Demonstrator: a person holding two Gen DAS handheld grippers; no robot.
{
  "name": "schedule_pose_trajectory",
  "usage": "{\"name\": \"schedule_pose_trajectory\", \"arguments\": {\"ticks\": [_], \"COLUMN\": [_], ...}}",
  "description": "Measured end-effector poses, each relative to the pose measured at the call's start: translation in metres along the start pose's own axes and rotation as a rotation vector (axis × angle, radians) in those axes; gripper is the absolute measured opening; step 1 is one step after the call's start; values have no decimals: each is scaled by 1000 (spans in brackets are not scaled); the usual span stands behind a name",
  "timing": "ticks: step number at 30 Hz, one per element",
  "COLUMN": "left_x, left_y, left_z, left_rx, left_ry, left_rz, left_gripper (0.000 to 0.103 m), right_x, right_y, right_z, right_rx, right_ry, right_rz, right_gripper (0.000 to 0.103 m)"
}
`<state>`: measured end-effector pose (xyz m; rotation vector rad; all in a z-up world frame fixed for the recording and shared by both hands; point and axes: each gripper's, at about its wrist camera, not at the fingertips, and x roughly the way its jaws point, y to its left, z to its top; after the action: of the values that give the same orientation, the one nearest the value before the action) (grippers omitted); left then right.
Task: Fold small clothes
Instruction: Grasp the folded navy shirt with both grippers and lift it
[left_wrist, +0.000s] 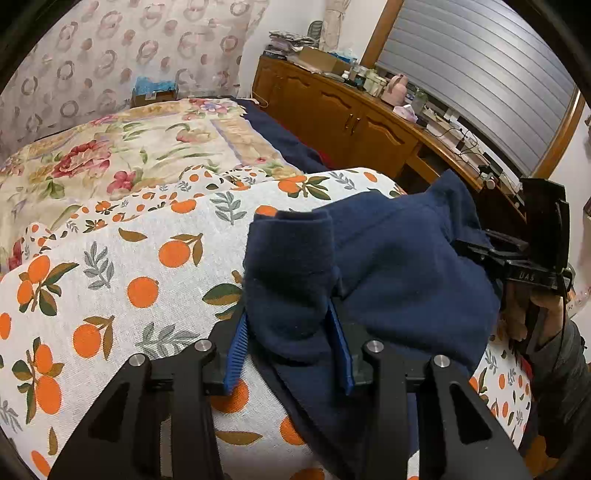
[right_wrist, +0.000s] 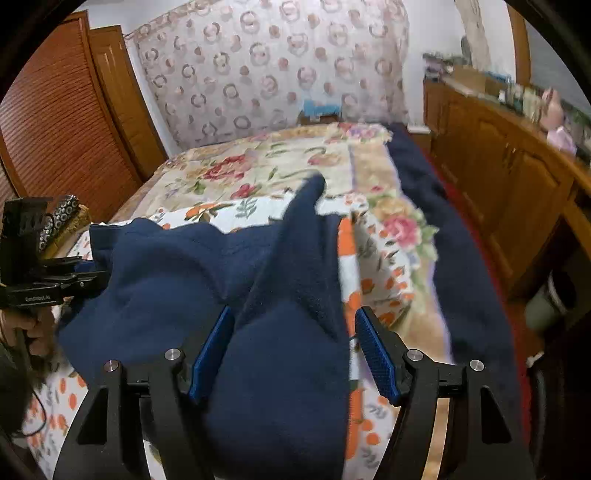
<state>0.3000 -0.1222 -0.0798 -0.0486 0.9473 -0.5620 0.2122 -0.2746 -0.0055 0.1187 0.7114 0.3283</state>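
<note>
A navy fleece garment (left_wrist: 399, 266) lies bunched on the orange-print cloth (left_wrist: 140, 258) over the bed. In the left wrist view a thick fold of it with a cuff-like end (left_wrist: 291, 236) stands up between the blue pads (left_wrist: 236, 350), and my left gripper (left_wrist: 288, 321) is shut on that fold. In the right wrist view the garment (right_wrist: 177, 273) fills most of the gap of my right gripper (right_wrist: 293, 314). Its jaws stand open: the fleece leans on the left pad (right_wrist: 212, 354), while the right pad (right_wrist: 376, 354) is apart from it.
A floral quilt (left_wrist: 122, 155) covers the far bed, with a dark blue blanket (right_wrist: 458, 266) along its right edge. Wooden cabinets (left_wrist: 343, 118) with clutter on top run along the right. Brown louvred doors (right_wrist: 55, 122) stand on the left. A hand (left_wrist: 543, 314) holds the other gripper.
</note>
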Motion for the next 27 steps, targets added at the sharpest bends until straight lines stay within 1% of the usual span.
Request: {"name": "schedule_pose_trajectory", "arguments": {"ticks": [2, 7, 10, 11, 13, 14, 15, 17, 18, 20, 23, 27], "left_x": [0, 0, 0, 0, 1, 1, -1, -9, -17, -25, -46, -74], "left_y": [1, 0, 0, 0, -1, -3, -5, -11, -12, -14, -23, -32], "left_z": [0, 0, 1, 1, 1, 0, 0, 0, 2, 4, 5, 4], "left_rx": [1, 9, 10, 11, 22, 33, 38, 43, 32, 23, 45, 65], "left_ry": [0, 0, -3, -5, -4, -3, -7, -32, -54, -72, -112, -177], "left_rz": [4, 12, 12, 13, 21, 21, 4, -10, -37, -55, -83, -79], "left_gripper": [41, 42, 42, 42, 42, 31, 20, 18, 17, 17, 17, 17], "right_x": [-3, 1, 3, 4, 6, 7, 7, 3, 1, -3, -12, -27], "right_y": [2, -3, -3, -3, -1, 0, 2, 10, 15, 19, 24, 36], "right_z": [2, 6, 6, 6, 4, 3, 2, 0, 0, -2, -2, -1], "right_rx": [2, 11, 10, 11, 8, 4, -1, -28, -60, -82, -101, -147], "right_ry": [10, 17, 14, 13, 11, 11, 12, -9, -17, -37, -79, -138], "right_rz": [18, 29, 30, 30, 43, 55, 79, 74, 57, 27, 11, -8], "right_gripper": [70, 70, 68, 65, 57, 46, 35, 24, 23, 21, 20, 20]}}
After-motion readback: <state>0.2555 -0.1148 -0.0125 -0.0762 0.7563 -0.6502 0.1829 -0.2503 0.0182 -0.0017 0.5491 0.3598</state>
